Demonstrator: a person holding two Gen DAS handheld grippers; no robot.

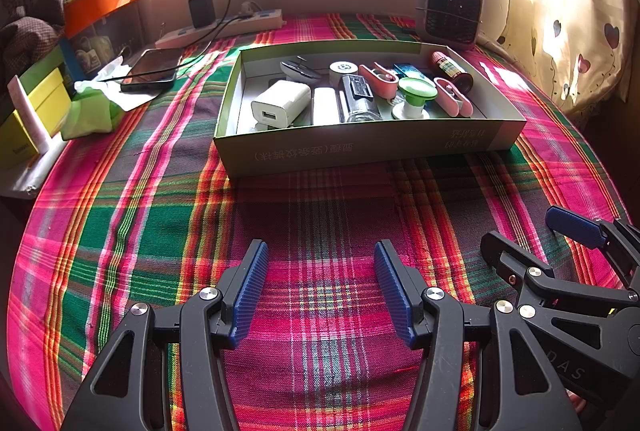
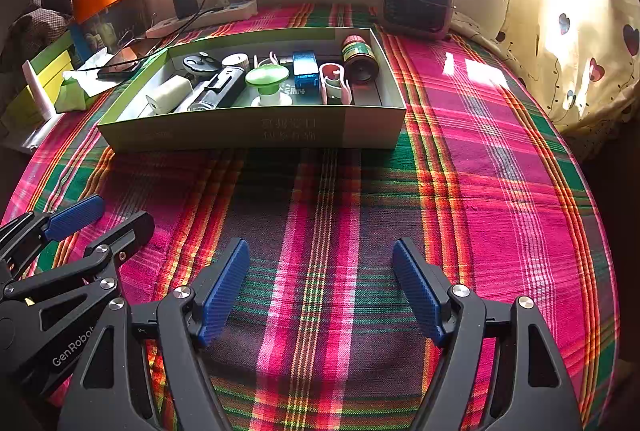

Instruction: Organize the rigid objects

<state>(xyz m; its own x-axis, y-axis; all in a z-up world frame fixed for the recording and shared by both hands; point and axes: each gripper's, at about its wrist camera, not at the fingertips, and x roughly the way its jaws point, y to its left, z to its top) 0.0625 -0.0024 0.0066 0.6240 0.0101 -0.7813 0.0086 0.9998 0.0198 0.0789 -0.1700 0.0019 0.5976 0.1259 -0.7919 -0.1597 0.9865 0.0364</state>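
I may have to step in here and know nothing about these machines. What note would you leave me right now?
Left tongs: open, empty, over the plaid cloth.
Right tongs: open, empty, alongside.
The small things, among them a white charger, a green-capped spool and a brown bottle, lie in the green box.
Done: no loose items on the cloth in front.
Left: apparently nothing; check.

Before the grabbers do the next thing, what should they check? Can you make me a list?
1. Left gripper jaws open, nothing between them: ok.
2. Right gripper jaws open, nothing between them: ok.
3. Box sits flat on the plaid cloth: ok.
4. Things inside the box, like the white charger and green knob: ok.
5. Cloth between grippers and box has no loose things: ok.
6. Anything left to sort beyond the phone: cannot tell.
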